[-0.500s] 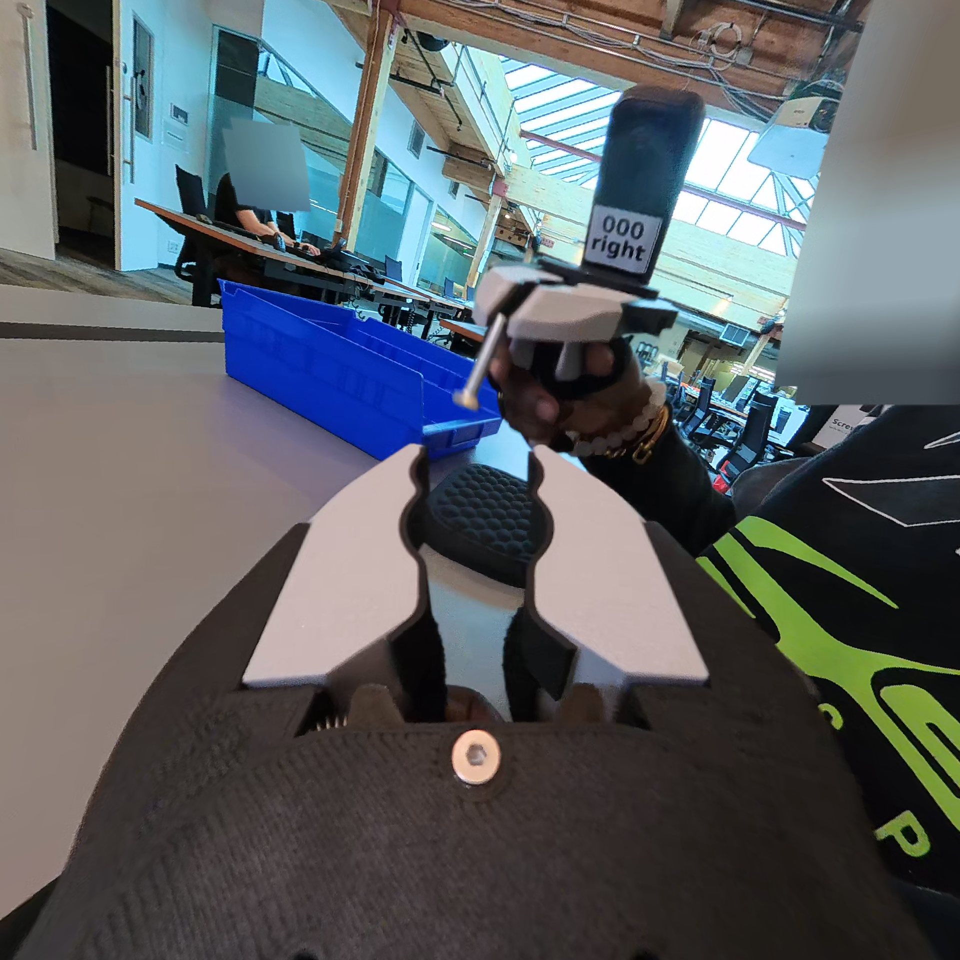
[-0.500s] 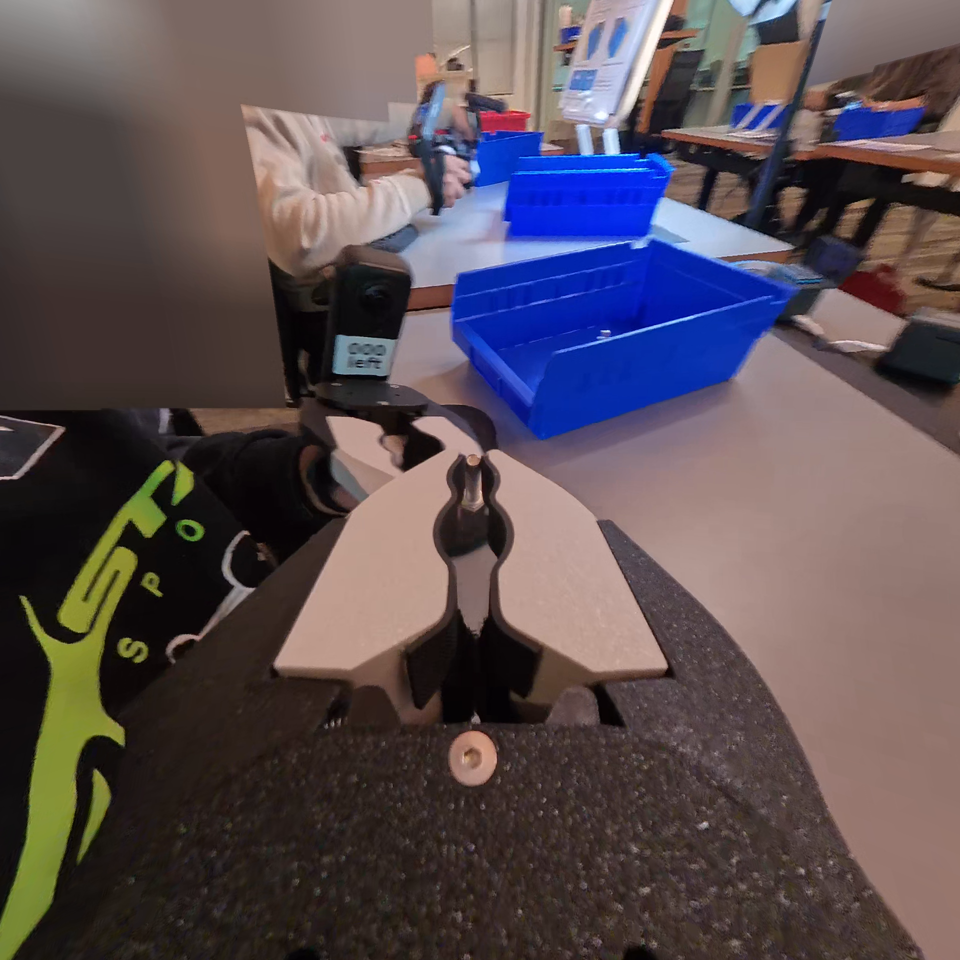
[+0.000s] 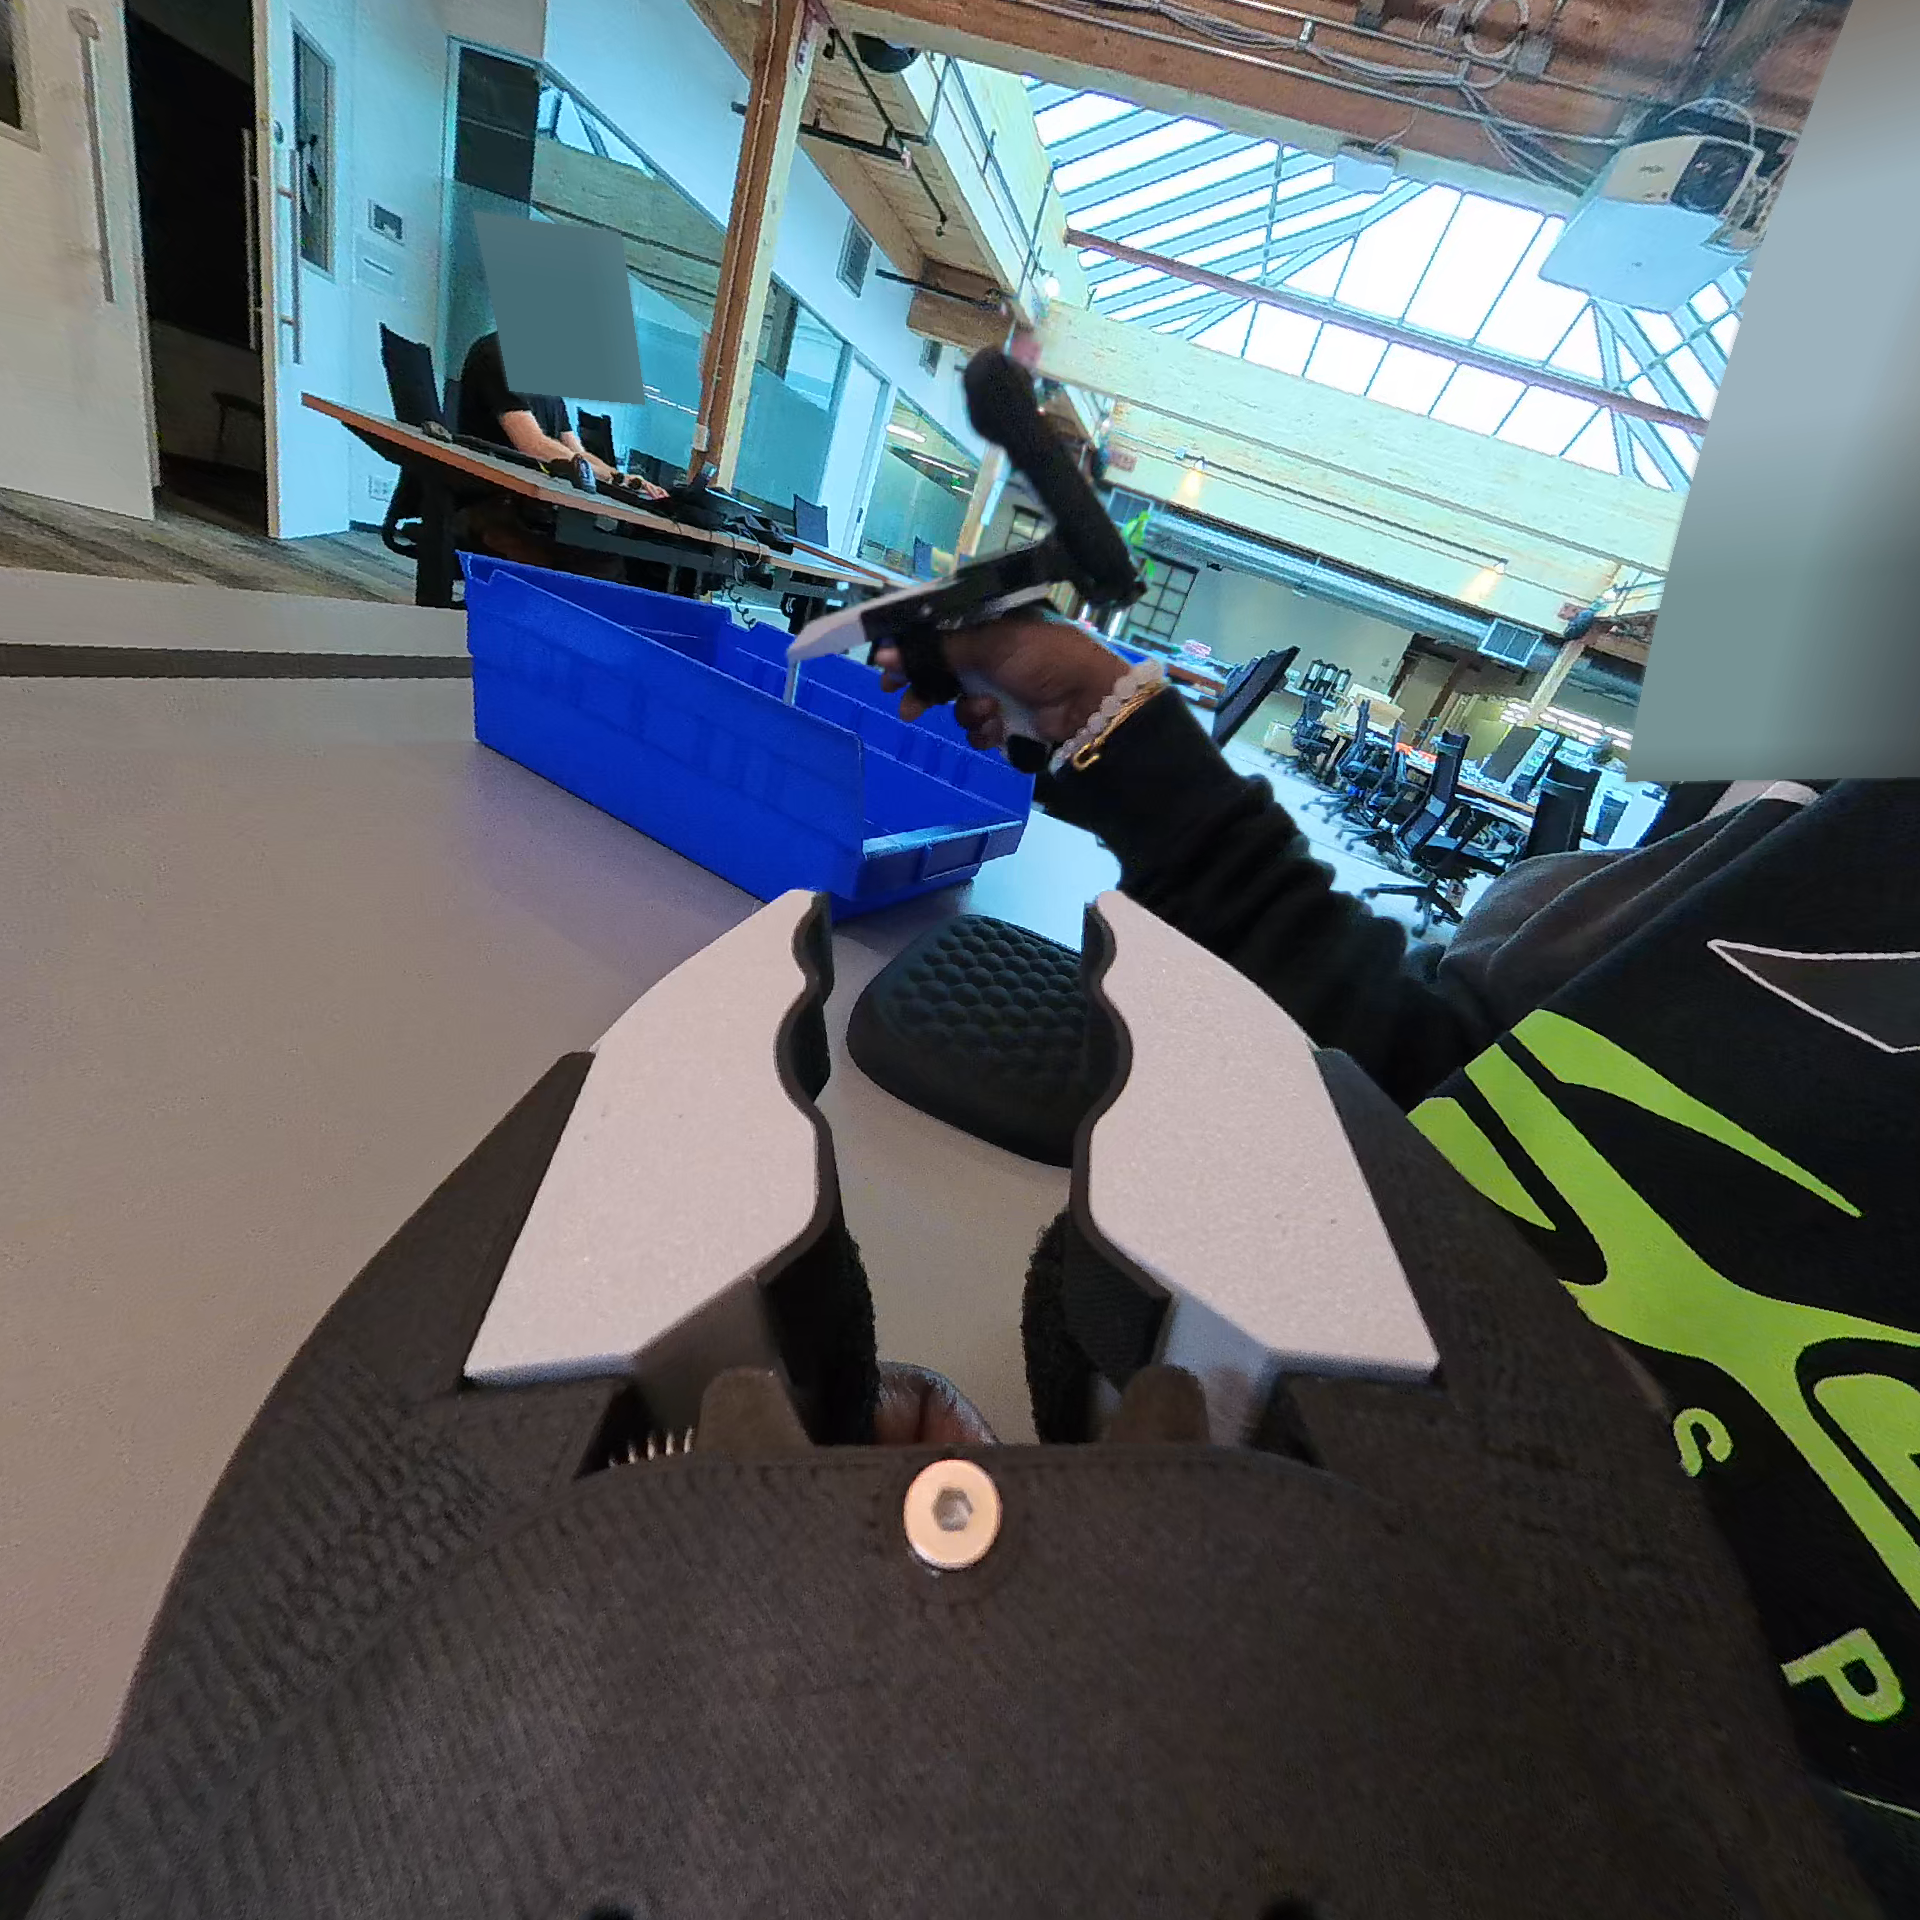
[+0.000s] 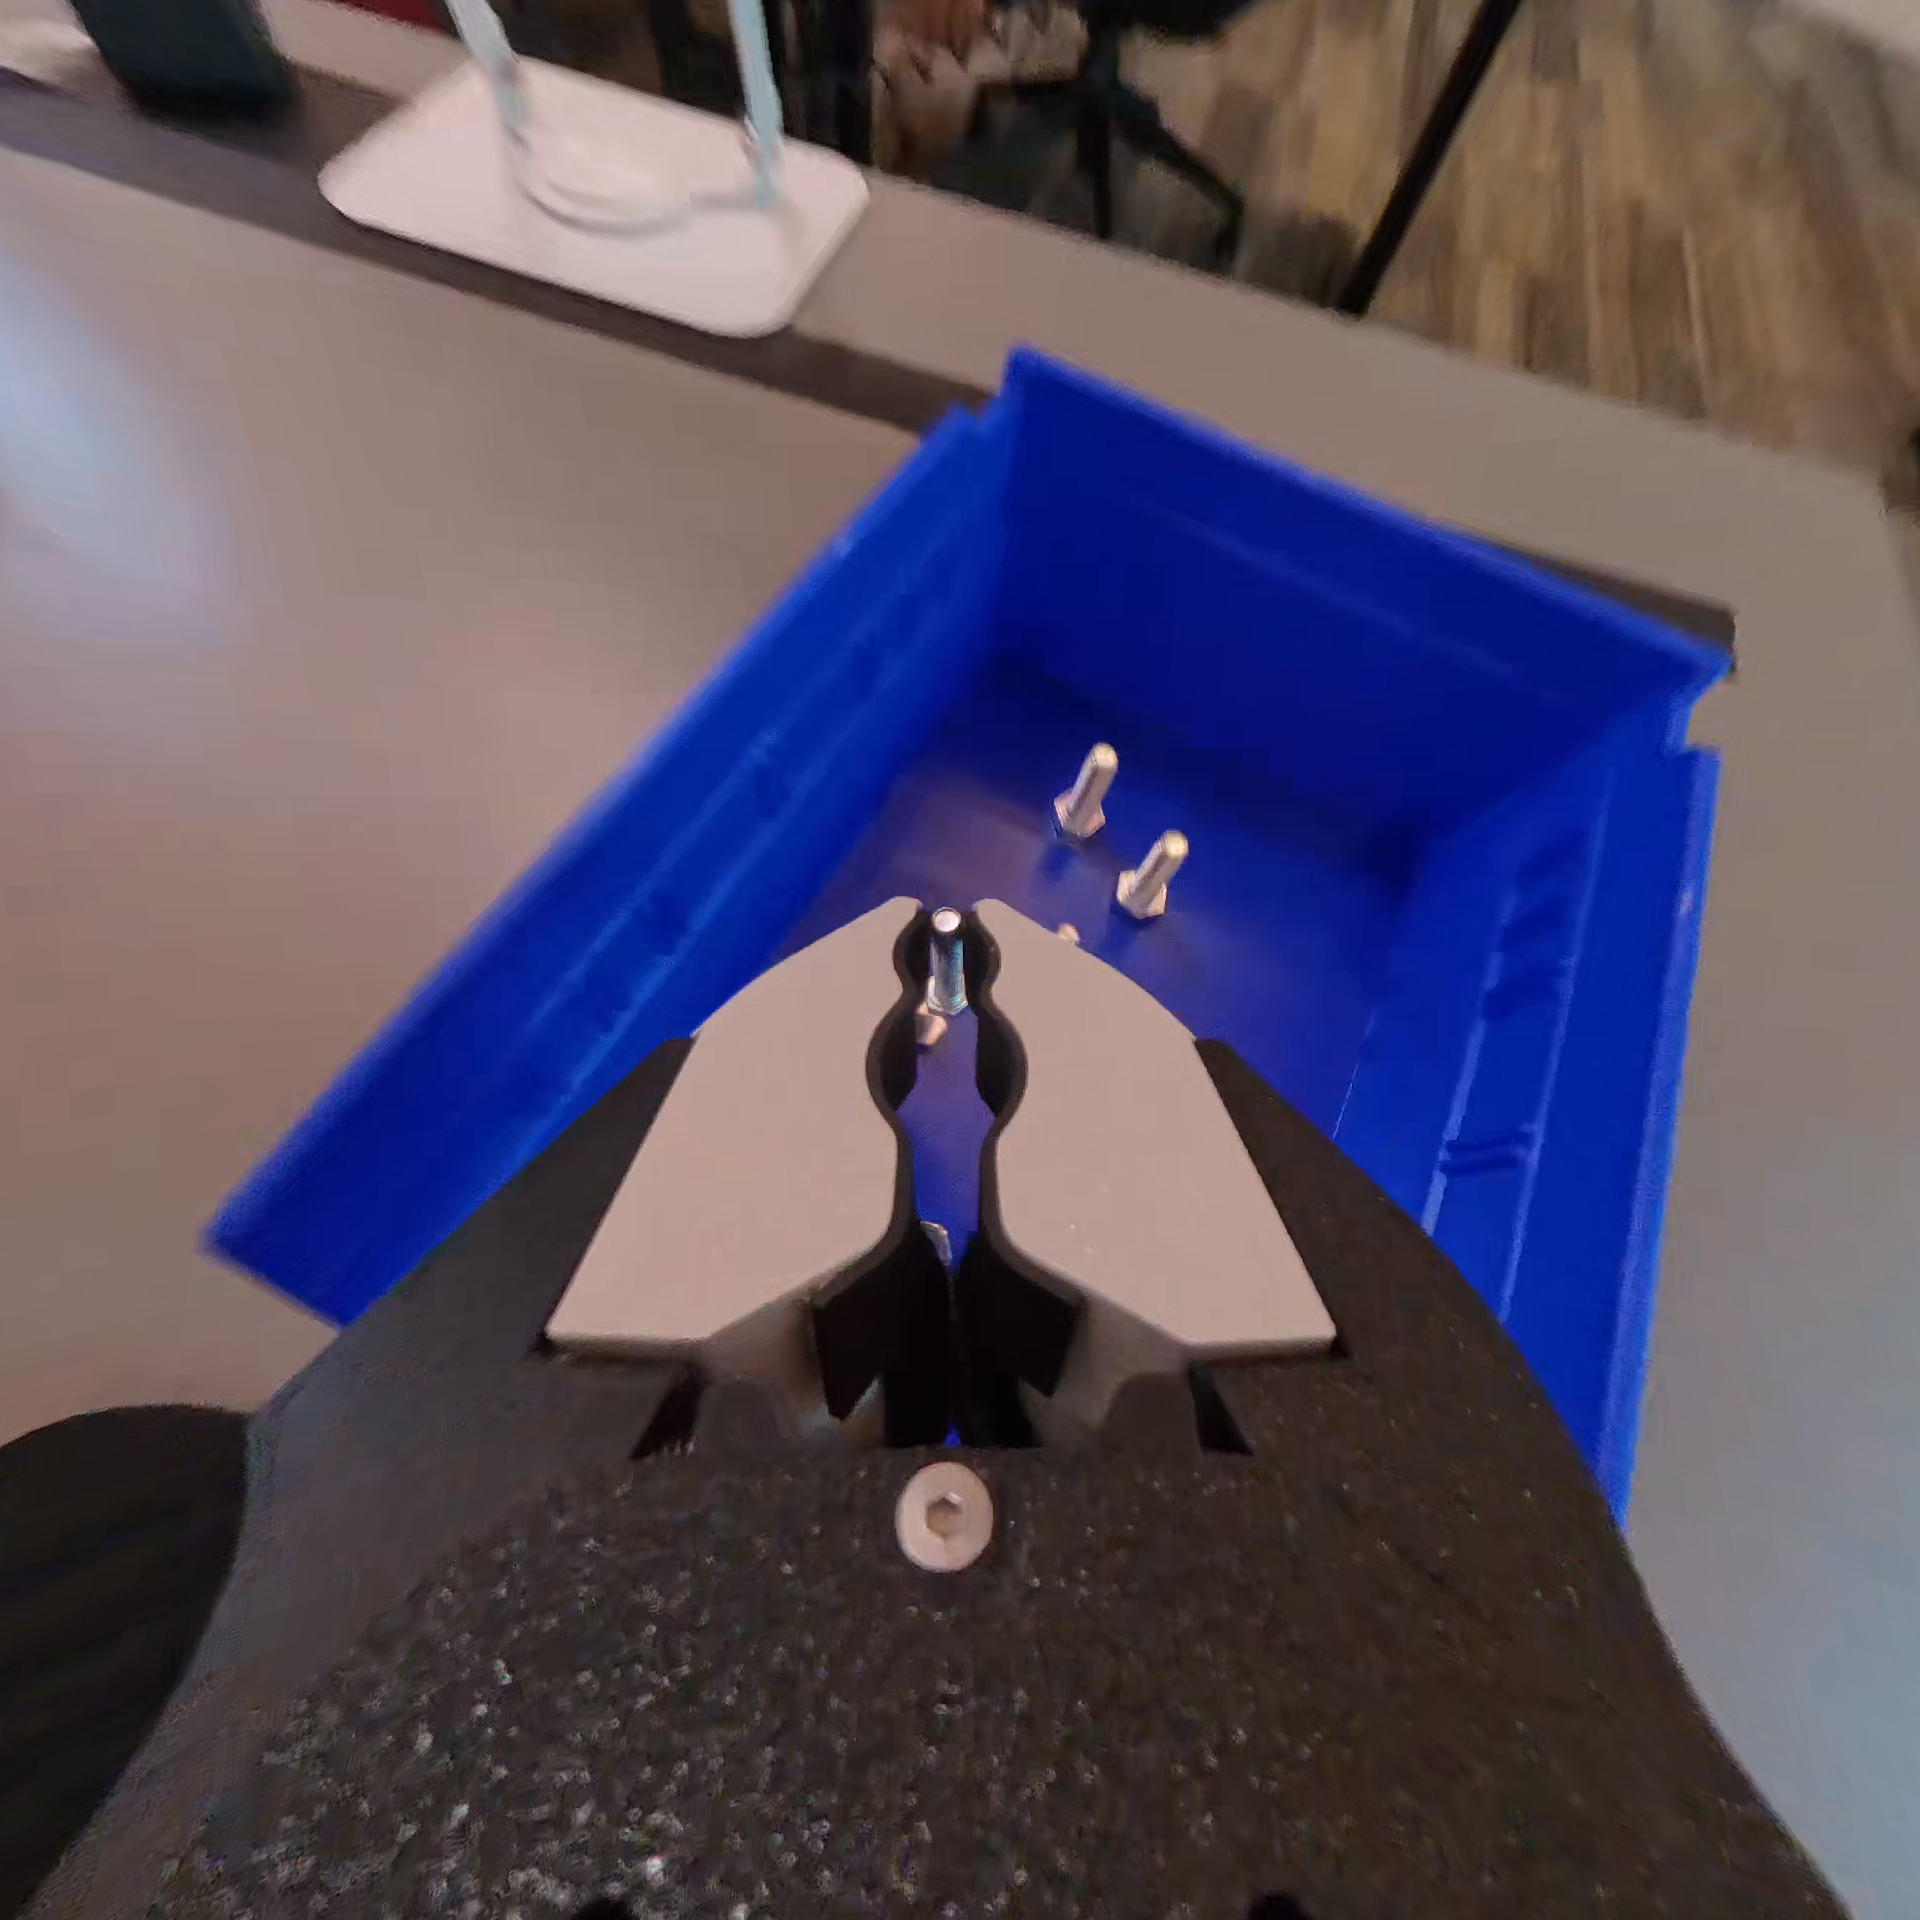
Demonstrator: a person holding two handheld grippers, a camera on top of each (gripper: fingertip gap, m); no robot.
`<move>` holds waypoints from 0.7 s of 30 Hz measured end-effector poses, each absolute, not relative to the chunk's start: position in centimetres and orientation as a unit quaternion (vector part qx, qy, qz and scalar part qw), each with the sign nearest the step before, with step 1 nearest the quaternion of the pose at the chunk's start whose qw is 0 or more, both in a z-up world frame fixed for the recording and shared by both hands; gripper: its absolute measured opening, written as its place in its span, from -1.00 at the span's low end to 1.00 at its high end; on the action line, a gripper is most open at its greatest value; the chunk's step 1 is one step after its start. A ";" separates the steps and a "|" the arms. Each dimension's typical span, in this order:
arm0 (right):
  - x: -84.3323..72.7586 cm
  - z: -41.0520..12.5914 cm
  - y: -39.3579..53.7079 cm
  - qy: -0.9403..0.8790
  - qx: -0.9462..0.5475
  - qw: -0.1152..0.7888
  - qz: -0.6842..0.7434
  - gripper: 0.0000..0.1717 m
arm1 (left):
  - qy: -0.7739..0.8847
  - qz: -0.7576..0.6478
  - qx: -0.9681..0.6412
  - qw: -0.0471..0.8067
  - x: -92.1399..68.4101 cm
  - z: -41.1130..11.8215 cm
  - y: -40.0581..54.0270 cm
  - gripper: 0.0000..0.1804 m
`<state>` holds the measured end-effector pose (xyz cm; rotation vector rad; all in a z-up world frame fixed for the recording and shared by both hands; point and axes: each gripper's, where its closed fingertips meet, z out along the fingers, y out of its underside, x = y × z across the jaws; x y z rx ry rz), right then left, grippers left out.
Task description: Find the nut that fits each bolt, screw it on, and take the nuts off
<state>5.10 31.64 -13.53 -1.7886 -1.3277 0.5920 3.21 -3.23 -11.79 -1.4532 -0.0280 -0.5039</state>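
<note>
– Right tongs?
– My right gripper [image 4: 945, 920] pinches one silver bolt [image 4: 943, 961] over the blue bin [image 4: 623, 935]; two bolts [image 4: 1117, 842] stand inside.
– Left?
– My left gripper [image 3: 956, 914] spread, bare.

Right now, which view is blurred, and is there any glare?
Right wrist view: motion blur smears the blue bin, the table and the bolts standing inside. Left wrist view: mostly sharp, skylights bright, only the far right claw blurred.

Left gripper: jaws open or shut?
Open. The left gripper has its fingers spread wide, nothing between them.
</note>
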 end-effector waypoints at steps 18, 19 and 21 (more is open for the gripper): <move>5.5 -21.1 34.0 -0.521 -0.777 0.296 0.193 -0.92 | -0.015 -0.226 -0.662 0.714 3.1 -11.9 -3.0 -0.50; 5.5 -21.2 33.9 -0.523 -0.778 0.292 0.191 -0.89 | -0.015 -0.224 -0.662 0.715 3.1 -11.9 -3.0 -0.50; 5.6 -20.9 33.8 -0.523 -0.776 0.297 0.189 -0.82 | -0.012 -0.210 -0.667 0.715 2.9 -11.8 -3.1 -0.49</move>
